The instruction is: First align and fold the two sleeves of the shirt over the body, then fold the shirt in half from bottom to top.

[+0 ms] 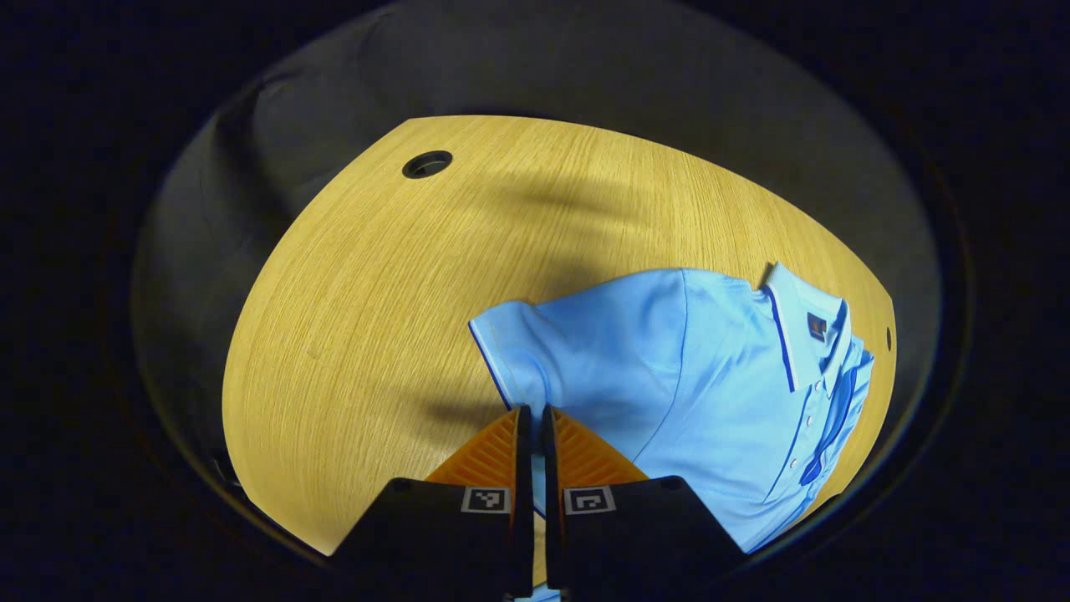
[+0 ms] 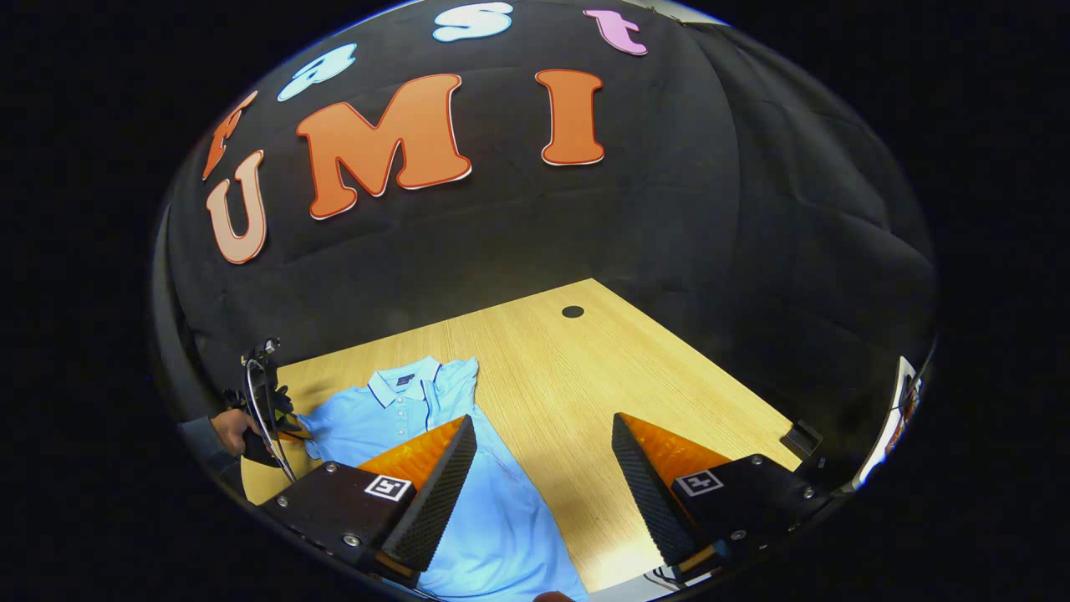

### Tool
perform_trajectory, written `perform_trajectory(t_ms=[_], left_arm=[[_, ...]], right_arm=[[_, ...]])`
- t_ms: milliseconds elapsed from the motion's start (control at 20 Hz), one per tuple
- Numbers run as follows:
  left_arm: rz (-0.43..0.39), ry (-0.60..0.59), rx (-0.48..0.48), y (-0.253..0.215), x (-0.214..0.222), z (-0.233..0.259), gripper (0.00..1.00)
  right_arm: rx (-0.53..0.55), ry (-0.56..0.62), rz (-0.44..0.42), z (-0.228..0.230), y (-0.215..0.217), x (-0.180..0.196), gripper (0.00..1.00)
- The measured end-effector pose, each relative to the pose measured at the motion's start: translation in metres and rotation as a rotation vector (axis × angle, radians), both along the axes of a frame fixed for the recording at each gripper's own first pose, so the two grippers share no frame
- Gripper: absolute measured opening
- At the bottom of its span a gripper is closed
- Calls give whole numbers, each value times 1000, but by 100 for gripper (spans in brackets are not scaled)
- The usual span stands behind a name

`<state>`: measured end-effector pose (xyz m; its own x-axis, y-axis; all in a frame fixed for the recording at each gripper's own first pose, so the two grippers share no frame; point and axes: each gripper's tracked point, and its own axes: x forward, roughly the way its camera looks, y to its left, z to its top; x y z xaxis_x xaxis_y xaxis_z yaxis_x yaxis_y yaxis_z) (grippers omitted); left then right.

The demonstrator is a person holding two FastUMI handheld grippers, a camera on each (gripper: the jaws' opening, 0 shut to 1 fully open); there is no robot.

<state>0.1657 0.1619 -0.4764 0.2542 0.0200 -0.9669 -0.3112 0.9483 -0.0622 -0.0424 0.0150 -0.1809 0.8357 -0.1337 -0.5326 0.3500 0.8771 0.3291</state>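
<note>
While its fingers press together on a fold of blue cloth, the left gripper [image 1: 532, 418] holds the shirt [image 1: 702, 393] at the sleeve [image 1: 543, 351], just below the cuff. The shirt lies collar [image 1: 794, 322] up on the wooden tabletop [image 1: 376, 318], sleeve spread toward a round hole [image 1: 427, 164]. In the right gripper view the right gripper [image 2: 543, 435] hangs with fingers wide apart above the shirt's lower body and bare wood, gripping nothing. Farther off, a hand [image 2: 234, 431] holds the left gripper at the sleeve.
</note>
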Motion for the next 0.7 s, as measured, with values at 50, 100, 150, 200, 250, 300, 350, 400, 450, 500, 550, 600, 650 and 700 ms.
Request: perform_trajectory(t_ms=[50,100,150,200,250,300,350,400,450,500,550,600,650,700], left_arm=[[-13,0,-19,-2,1,1,10],[-25,-10,-44,-8,3,4,10],[-38,-27,-57,-10,6,7,10],[-51,-49,-59,-12,9,12,10],[-74,-82,-65,-16,17,20,10],[-103,-114,-63,-20,22,29,10],[-130,-137,-67,-26,28,36,10],[-152,-160,-75,-33,33,44,10],[-172,-172,-84,-41,36,49,10],[-189,-186,-96,-49,38,53,12],[-203,-190,-88,-52,40,57,10],[-221,-203,-80,-57,44,58,10],[-238,-214,-85,-65,47,62,10],[-254,-216,-95,-74,49,65,10]], right_arm=[[-2,-2,2,0,1,1,99],[-3,-4,9,1,2,1,99],[-9,-4,12,1,3,3,99],[-13,-4,14,1,3,4,99],[-15,-1,17,-1,4,4,99],[-16,9,18,-4,4,2,99],[-11,17,23,-7,6,2,99],[-6,22,23,-9,6,2,99],[0,21,24,-10,8,3,99],[8,23,24,-10,10,4,99],[14,27,25,-13,12,4,99],[17,41,26,-16,14,4,99],[17,58,32,-20,17,3,99],[16,63,40,-21,20,3,99]])
